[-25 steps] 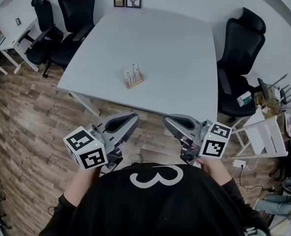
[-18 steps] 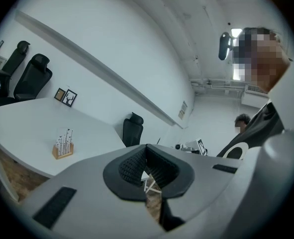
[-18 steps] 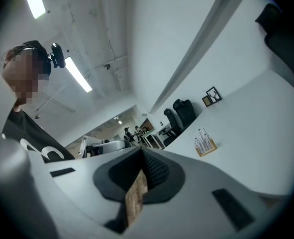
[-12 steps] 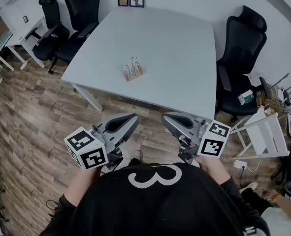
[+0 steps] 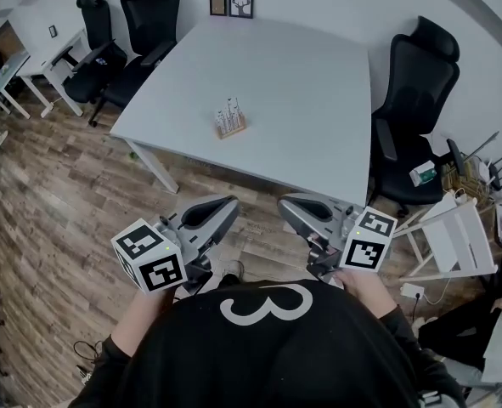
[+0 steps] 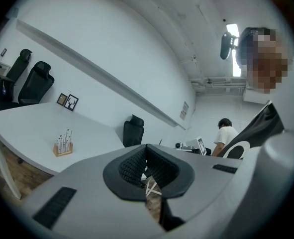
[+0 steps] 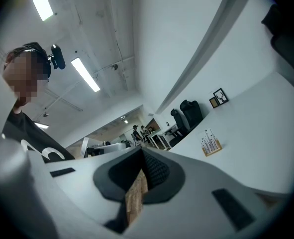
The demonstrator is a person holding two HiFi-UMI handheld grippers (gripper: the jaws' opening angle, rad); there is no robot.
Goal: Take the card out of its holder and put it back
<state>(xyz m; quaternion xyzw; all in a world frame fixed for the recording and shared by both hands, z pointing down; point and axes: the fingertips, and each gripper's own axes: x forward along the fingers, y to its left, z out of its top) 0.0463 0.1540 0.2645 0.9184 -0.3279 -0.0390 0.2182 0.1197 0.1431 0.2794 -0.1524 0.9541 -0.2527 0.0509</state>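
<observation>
The left tool (image 5: 227, 205) and right tool (image 5: 290, 207) are pointing level, both clenched on nothing, evidently because the holder (image 5: 232, 132) is standing well ahead of them on the tabletop (image 5: 310, 92), beyond reach. The card (image 5: 231, 114) is sitting upright inside it.

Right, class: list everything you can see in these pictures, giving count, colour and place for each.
table: one, white, middle of the room
card holder: one, light wood, on the table
cards: count unclear, white, upright in the card holder
office chairs: three, black, two past the table's left corner, one at its right
picture frames: two, dark, by the far wall
floor: one, brown planks, around the table
left gripper: one, grey, shut, empty, short of the table
right gripper: one, grey, shut, empty, beside it
</observation>
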